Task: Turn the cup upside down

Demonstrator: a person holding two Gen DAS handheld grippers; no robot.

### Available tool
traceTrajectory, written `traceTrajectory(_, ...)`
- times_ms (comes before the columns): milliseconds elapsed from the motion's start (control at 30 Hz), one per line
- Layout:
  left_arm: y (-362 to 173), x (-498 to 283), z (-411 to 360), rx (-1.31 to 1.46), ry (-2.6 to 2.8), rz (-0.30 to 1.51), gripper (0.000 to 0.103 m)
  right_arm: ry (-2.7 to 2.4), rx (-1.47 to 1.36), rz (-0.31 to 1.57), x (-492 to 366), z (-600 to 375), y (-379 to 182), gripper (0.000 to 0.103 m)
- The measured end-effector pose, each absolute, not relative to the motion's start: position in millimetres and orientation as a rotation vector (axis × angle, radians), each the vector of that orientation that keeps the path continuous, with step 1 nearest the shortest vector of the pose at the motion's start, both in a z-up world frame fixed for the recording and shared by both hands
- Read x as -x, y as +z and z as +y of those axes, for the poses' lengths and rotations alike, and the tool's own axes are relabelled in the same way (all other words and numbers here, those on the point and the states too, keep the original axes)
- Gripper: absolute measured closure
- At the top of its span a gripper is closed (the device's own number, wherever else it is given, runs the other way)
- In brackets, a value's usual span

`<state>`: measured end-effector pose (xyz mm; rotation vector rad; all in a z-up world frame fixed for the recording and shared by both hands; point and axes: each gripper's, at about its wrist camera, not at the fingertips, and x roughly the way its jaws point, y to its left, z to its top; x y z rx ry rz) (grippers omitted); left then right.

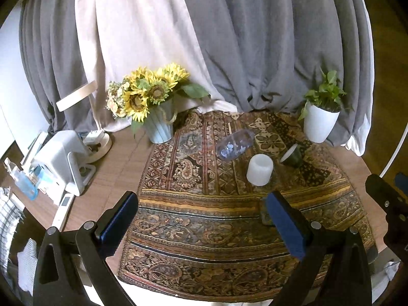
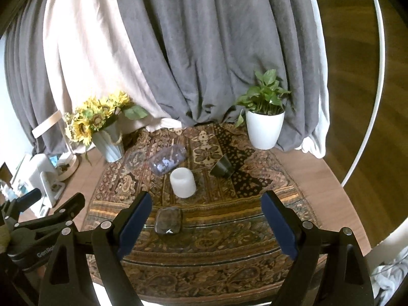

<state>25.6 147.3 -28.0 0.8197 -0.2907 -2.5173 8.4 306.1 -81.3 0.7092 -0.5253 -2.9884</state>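
Note:
A small dark cup lies on its side on the patterned cloth, its pale inside facing left; it also shows in the right wrist view. My left gripper is open and empty, near the cloth's front, well short of the cup. My right gripper is open and empty, also short of the cup, which lies ahead and slightly right of its middle. The right gripper's body shows at the right edge of the left wrist view.
A white candle stands near the cup. A clear plastic bottle lies behind it. A dark flat stone lies near my right gripper. Sunflowers in a pot stand back left, a white plant pot back right. White appliances sit at the left.

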Motion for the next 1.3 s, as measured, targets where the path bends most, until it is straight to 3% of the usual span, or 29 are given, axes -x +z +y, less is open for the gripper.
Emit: traceTrajectory(1300,-16.6,-28.4,152.2,-0.743,-2.561,-0.296,0.000,-3.005,-0.668,-0.532,-12.7,305.9,-77.3,0.015)
